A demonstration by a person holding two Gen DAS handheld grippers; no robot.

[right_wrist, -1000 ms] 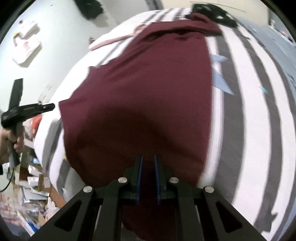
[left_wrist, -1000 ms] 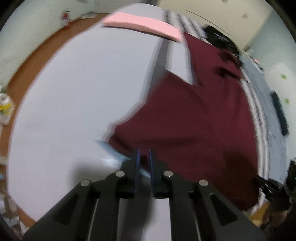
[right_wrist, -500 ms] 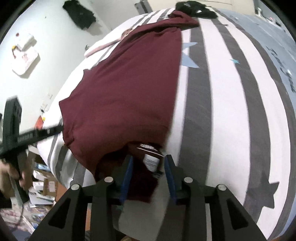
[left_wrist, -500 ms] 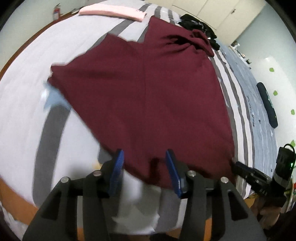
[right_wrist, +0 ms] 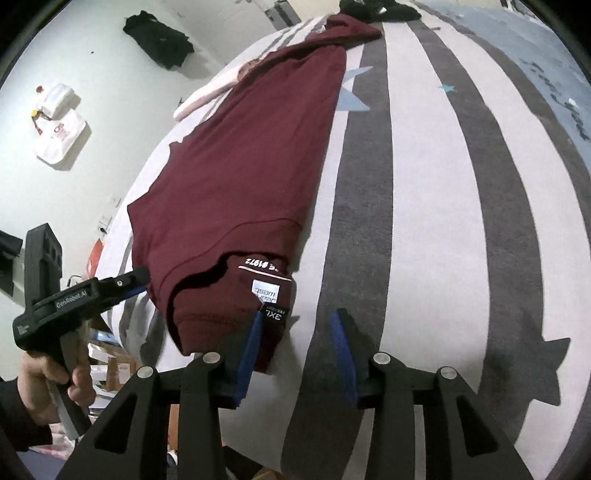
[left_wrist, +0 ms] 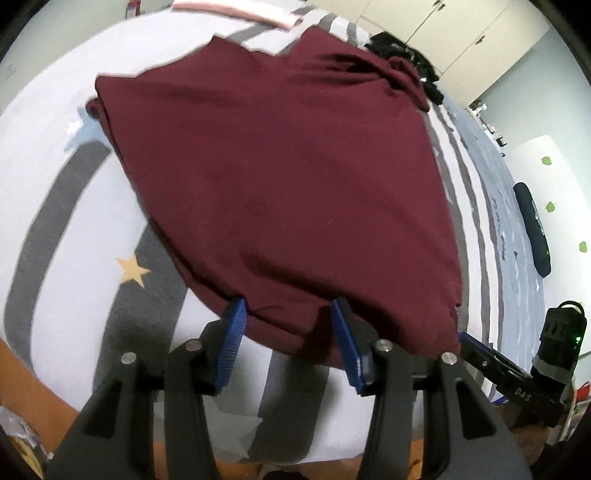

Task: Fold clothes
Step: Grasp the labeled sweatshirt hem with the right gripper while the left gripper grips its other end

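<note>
A maroon shirt [left_wrist: 280, 177] lies spread on the striped bed, folded lengthwise; in the right wrist view [right_wrist: 243, 177] its collar end with white and black size labels [right_wrist: 271, 299] is nearest. My left gripper [left_wrist: 288, 317] is open, its blue pads at the shirt's near edge, holding nothing. It also shows in the right wrist view [right_wrist: 122, 288] at the shirt's left edge. My right gripper [right_wrist: 295, 332] is open beside the collar labels, empty. It shows at the lower right of the left wrist view [left_wrist: 480, 350].
The bed cover [right_wrist: 424, 184] has grey and white stripes with stars. A folded pink garment [left_wrist: 236, 11] and a black clothes pile [left_wrist: 402, 51] lie at the far end. A black garment [right_wrist: 159, 33] and white bag [right_wrist: 59, 122] lie on the floor. Clutter sits below the near edge.
Both grippers went from shut on the shirt to open, letting it drop onto the bed. Both have drawn back to the shirt's near end.
</note>
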